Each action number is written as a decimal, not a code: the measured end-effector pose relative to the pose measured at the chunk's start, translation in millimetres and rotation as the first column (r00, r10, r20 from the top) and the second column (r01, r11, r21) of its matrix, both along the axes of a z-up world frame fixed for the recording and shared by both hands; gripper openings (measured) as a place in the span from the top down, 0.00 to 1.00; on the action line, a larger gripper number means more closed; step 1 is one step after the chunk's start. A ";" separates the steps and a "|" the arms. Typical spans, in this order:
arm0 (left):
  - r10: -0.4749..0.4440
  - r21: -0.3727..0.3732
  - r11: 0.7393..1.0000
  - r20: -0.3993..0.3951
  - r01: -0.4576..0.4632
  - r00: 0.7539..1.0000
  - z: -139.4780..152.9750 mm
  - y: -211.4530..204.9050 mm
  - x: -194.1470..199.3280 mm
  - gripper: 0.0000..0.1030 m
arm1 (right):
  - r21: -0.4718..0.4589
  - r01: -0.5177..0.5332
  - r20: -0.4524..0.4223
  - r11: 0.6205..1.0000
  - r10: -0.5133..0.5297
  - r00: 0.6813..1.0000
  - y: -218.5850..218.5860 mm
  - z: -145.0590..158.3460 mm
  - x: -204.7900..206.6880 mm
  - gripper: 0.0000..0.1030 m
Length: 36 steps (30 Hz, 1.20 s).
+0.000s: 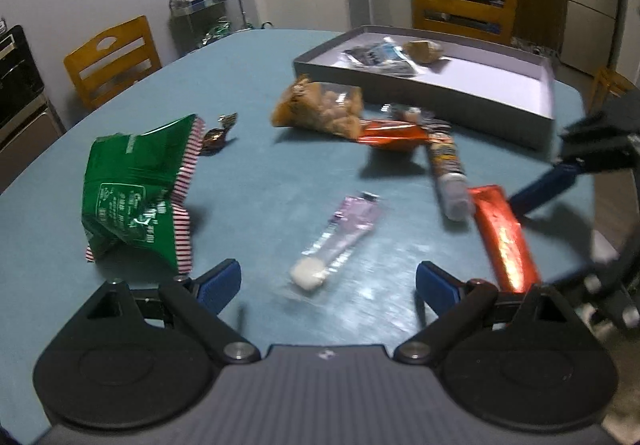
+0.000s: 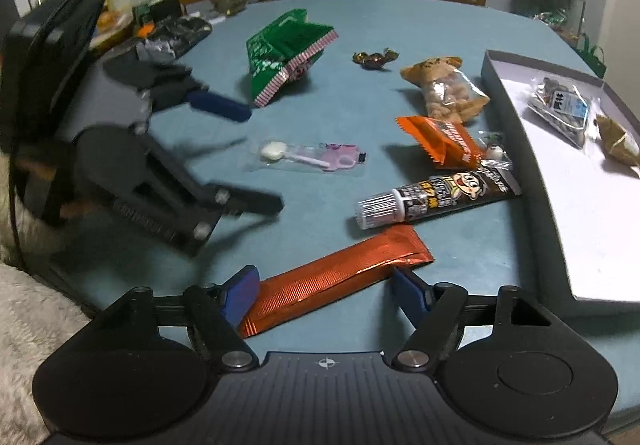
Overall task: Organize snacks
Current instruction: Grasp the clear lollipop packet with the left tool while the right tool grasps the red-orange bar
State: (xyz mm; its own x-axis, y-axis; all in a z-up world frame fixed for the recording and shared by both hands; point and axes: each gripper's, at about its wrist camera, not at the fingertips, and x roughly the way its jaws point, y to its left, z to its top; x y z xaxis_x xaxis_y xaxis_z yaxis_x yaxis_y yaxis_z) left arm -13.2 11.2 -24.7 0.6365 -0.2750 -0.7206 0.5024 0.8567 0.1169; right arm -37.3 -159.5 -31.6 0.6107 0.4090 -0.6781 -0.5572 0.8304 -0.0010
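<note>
A red foil bar point(image 2: 332, 281) lies slantwise between the fingers of my right gripper point(image 2: 324, 291), which is open with its pads close beside the wrapper. My left gripper point(image 1: 330, 283) is open just short of a clear lollipop pack point(image 1: 340, 237). On the blue table point(image 1: 248, 93) also lie a green bag point(image 1: 136, 189), a wrapped candy point(image 1: 218, 133), a clear bag of brown snacks point(image 1: 320, 109), an orange packet point(image 1: 392, 133) and a cartoon tube point(image 1: 448, 169). The grey tray point(image 2: 560, 213) holds a dark packet point(image 2: 560, 109) and a brown-wrapped piece point(image 2: 616, 141).
Yellow chairs point(image 1: 112, 57) point(image 1: 464, 1) stand at the table's far side. A wire rack point(image 1: 208, 5) with bags stands by the wall. Clutter point(image 2: 172, 33) sits at the table's far left in the right wrist view. White fluffy fabric point(image 2: 32, 325) lies at the near left edge.
</note>
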 end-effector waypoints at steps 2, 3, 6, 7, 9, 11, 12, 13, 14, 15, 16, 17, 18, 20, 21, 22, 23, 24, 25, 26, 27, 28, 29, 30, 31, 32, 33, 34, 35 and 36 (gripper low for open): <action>-0.006 -0.018 1.000 -0.004 0.006 1.000 -3.1 2.0 6.7 0.08 | -0.028 0.002 0.017 1.000 -0.001 1.000 6.6 -1.3 -1.5 0.28; -0.015 -0.028 1.000 -0.010 0.015 1.000 -4.8 2.1 9.1 0.11 | -0.043 0.001 0.027 0.999 0.000 1.000 9.4 -2.6 -2.3 0.28; -0.056 -0.054 0.997 -0.004 0.055 0.998 -7.6 -0.5 12.1 0.16 | -0.071 0.003 0.041 0.997 0.000 0.999 13.5 -3.9 -3.7 0.28; -0.061 -0.060 0.996 -0.004 0.061 0.998 -7.9 -1.4 12.6 0.19 | -0.069 0.004 0.040 0.998 -0.001 0.999 12.9 -3.6 -3.5 0.29; -0.067 -0.071 0.995 -0.007 0.066 0.998 -7.7 -2.5 14.2 0.26 | -0.068 0.005 0.037 0.998 -0.002 0.999 11.2 -3.0 -3.2 0.31; -0.073 -0.085 0.994 -0.007 0.072 0.997 -7.3 -3.0 12.7 0.38 | -0.072 0.005 0.034 0.997 -0.003 0.999 9.1 -1.8 -2.6 0.35; -0.075 -0.090 0.993 -0.007 0.074 0.997 -6.7 -3.0 11.4 0.45 | -0.074 0.007 0.032 0.997 -0.004 0.999 7.1 -1.0 -2.1 0.36; -0.074 -0.091 0.993 -0.005 0.073 0.997 -6.1 -3.1 9.5 0.53 | -0.074 0.010 0.029 0.997 -0.008 1.000 4.5 -0.2 -1.2 0.37; -0.070 -0.090 0.994 -0.004 0.069 0.998 -5.6 -3.1 8.2 0.56 | -0.075 0.017 0.027 0.997 -0.015 1.000 1.3 0.5 0.0 0.38; -0.062 -0.091 0.994 -0.006 0.061 0.998 -5.1 -2.8 7.0 0.61 | -0.079 0.025 0.028 0.997 -0.023 0.999 -1.1 1.1 1.1 0.39; -0.052 -0.094 0.994 -0.010 0.051 0.999 -4.6 -1.8 5.9 0.65 | -0.083 0.033 0.031 0.996 -0.031 0.999 -3.9 1.7 2.2 0.39; -0.040 -0.099 0.994 -0.014 0.039 0.999 -4.4 -1.2 5.1 0.67 | -0.088 0.045 0.035 0.995 -0.042 0.998 -7.2 2.7 3.4 0.39; -0.030 -0.103 0.994 -0.018 0.028 0.999 -4.4 -0.3 4.5 0.69 | -0.093 0.066 0.044 0.993 -0.062 0.997 -10.8 3.7 5.2 0.39; -0.003 -0.109 0.994 -0.023 0.000 1.000 -3.8 2.2 3.2 0.72 | -0.107 0.112 0.068 0.988 -0.105 0.992 -16.1 4.7 8.8 0.39; 0.010 -0.112 0.994 -0.026 -0.013 1.000 -3.7 3.0 3.1 0.73 | -0.113 0.132 0.084 0.985 -0.123 0.989 -18.3 5.1 10.3 0.39; 0.021 -0.115 0.993 -0.029 -0.024 0.999 -3.8 3.8 3.0 0.76 | -0.113 0.143 0.090 0.983 -0.134 0.987 -19.6 5.3 11.6 0.39; 0.031 -0.118 0.992 -0.030 -0.034 0.999 -3.9 4.2 3.0 0.76 | -0.109 0.151 0.091 0.982 -0.142 0.986 -20.6 5.1 13.9 0.39; 0.040 -0.120 0.992 -0.031 -0.043 0.999 -3.8 4.2 2.7 0.76 | -0.105 0.159 0.089 0.982 -0.150 0.985 -21.4 4.9 15.7 0.39; 0.047 -0.120 0.992 -0.030 -0.050 0.998 -4.0 4.2 2.2 0.77 | -0.098 0.163 0.085 0.982 -0.154 0.984 -22.1 4.6 17.1 0.39; 0.051 -0.118 0.992 -0.027 -0.053 0.998 -4.2 3.6 1.3 0.77 | -0.085 0.164 0.077 0.983 -0.157 0.985 -22.6 4.6 18.0 0.38; 0.051 -0.112 0.992 -0.019 -0.053 0.999 -4.5 2.5 -0.1 0.77 | -0.071 0.161 0.065 0.984 -0.157 0.986 -22.9 4.4 19.1 0.36; 0.051 -0.108 0.993 -0.012 -0.052 0.999 -4.9 1.7 -1.1 0.77 | -0.053 0.158 0.048 0.986 -0.155 0.987 -22.8 4.4 20.6 0.33; 0.050 -0.105 0.993 -0.006 -0.051 0.999 -5.1 1.0 -1.8 0.77 | -0.039 0.156 0.036 0.987 -0.155 0.987 -23.2 4.1 21.3 0.31; 0.051 -0.105 0.993 -0.007 -0.052 0.999 -5.2 1.0 -1.9 0.77 | -0.031 0.157 0.031 0.987 -0.156 0.987 -22.4 3.8 22.2 0.30; 0.053 -0.107 0.993 -0.007 -0.053 0.999 -5.4 1.3 -1.7 0.77 | -0.029 0.160 0.029 0.987 -0.159 0.987 -21.2 3.4 23.5 0.29; 0.054 -0.109 0.993 -0.006 -0.055 0.999 -5.6 1.5 -1.5 0.77 | -0.027 0.166 0.027 0.986 -0.165 0.986 -20.1 2.8 24.9 0.28; 0.056 -0.110 0.992 -0.003 -0.056 0.998 -5.9 1.1 -1.5 0.77 | -0.022 0.172 0.025 0.985 -0.171 0.985 -19.5 2.6 25.8 0.28; 0.054 -0.108 0.993 0.000 -0.054 0.999 -5.9 1.4 -2.3 0.77 | -0.017 0.175 0.024 0.984 -0.174 0.984 -18.7 2.2 26.9 0.28; 0.054 -0.106 0.993 0.004 -0.053 0.999 -6.0 0.7 -2.4 0.77 | -0.016 0.176 0.024 0.984 -0.176 0.984 -17.7 1.6 27.3 0.28; 0.053 -0.106 0.993 0.007 -0.052 0.999 -6.5 0.3 -2.3 0.77 | -0.017 0.177 0.031 0.984 -0.176 0.984 -16.3 1.0 27.8 0.27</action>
State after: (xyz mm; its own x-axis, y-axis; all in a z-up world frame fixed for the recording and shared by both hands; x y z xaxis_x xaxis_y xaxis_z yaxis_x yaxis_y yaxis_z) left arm -15.4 11.6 -31.2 0.6588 -0.3155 -0.6830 0.4556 0.8897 0.0285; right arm -9.5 -175.8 -30.5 0.6916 0.2795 -0.6660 -0.4012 0.9154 -0.0325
